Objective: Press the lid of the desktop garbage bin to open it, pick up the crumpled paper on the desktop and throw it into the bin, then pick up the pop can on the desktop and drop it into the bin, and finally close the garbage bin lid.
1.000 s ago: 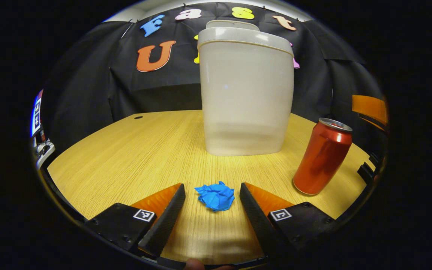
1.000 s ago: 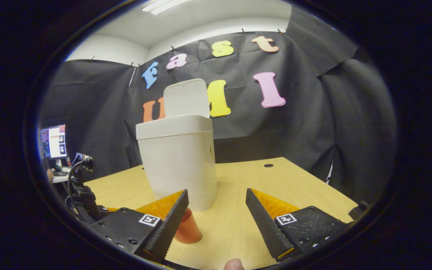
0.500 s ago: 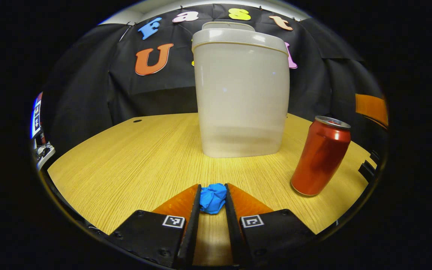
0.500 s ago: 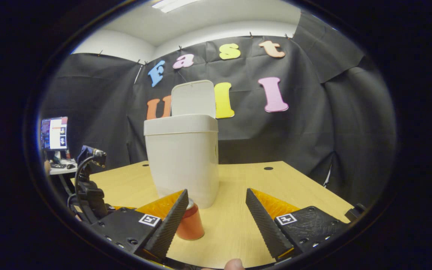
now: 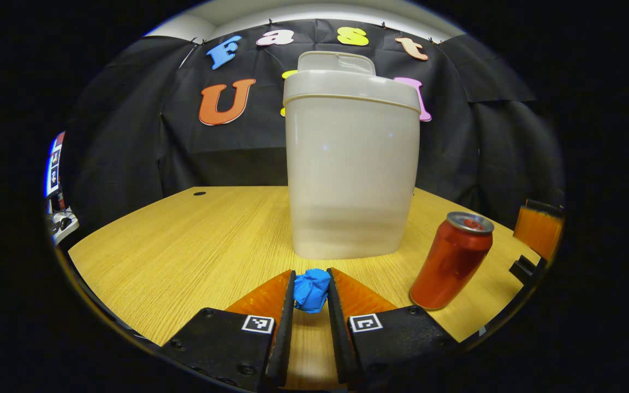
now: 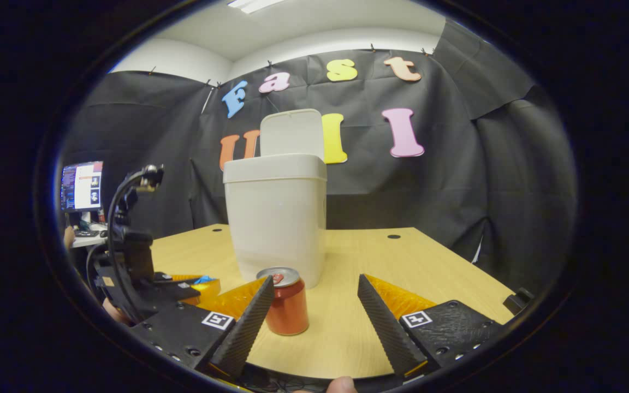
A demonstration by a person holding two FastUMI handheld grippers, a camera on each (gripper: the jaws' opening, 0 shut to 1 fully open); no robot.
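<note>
2 fingers of the left tongs (image 5: 310, 292) are clamped on the blue crumpled paper (image 5: 311, 289) in the left gripper view, pinching it from both sides low over the tabletop (image 5: 183, 245); whether it is clear of the wood cannot be told. Straight ahead stands the garbage bin (image 5: 351, 174), its lid (image 5: 336, 61) tipped up behind the rim, and the pop can (image 5: 450, 261) stands upright to the right, apart from the bin. To do this step well, I would keep the squeeze firm, lift straight up until the paper is above the rim, carry it forward over the opening, and let go only once it is centred there, since a light ball can bounce off the edge. In the right gripper view, the right tongs (image 6: 314, 316) are spread wide and grasp nothing, with the pop can (image 6: 288, 301) between the fingers and nearer the left 1. The bin (image 6: 276, 218) stands behind it with the lid (image 6: 291, 132) upright, and the left tongs (image 6: 183, 286) show at the left, a scrap of blue at their tips. The right hand should wait clear of the can.
</note>
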